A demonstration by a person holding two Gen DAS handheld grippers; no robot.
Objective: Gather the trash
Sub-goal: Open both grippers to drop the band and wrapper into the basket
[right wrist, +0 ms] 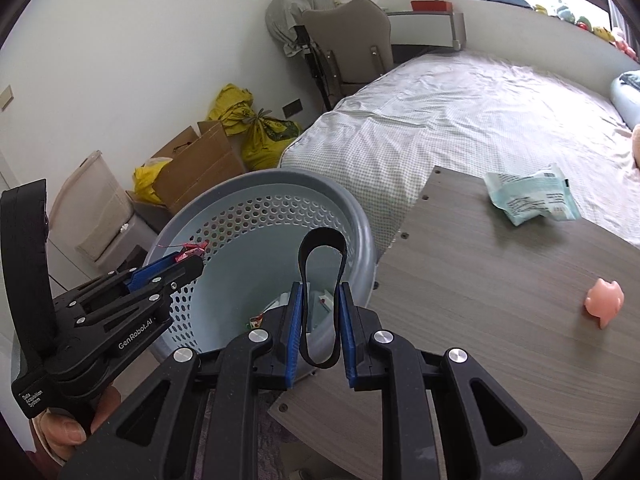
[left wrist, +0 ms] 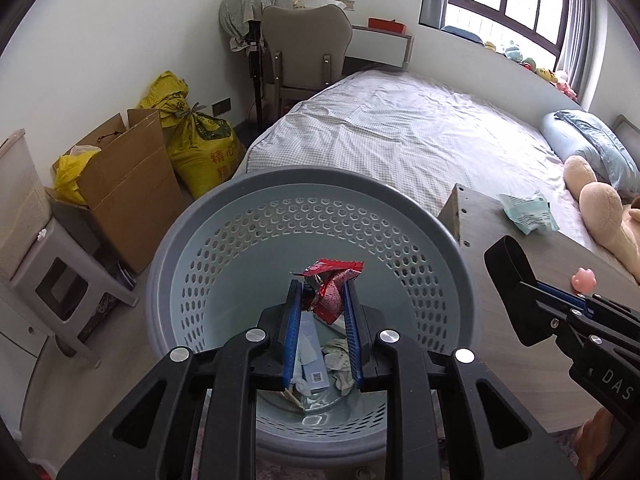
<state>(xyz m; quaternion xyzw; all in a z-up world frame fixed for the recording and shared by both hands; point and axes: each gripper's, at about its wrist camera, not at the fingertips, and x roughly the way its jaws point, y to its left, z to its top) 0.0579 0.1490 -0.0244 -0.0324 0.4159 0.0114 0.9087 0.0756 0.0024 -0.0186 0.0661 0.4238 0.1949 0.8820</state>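
Observation:
My left gripper is shut on a crumpled red wrapper and holds it over the grey perforated bin. It also shows in the right wrist view with the wrapper at its tips. My right gripper is shut on a black band loop and holds it over the bin's rim; in the left wrist view the band sticks up from it. Papers and tissue lie in the bin's bottom.
A wooden table right of the bin carries a pale green packet and a pink toy. Behind stands a bed, a chair, a cardboard box, yellow sacks and a stool.

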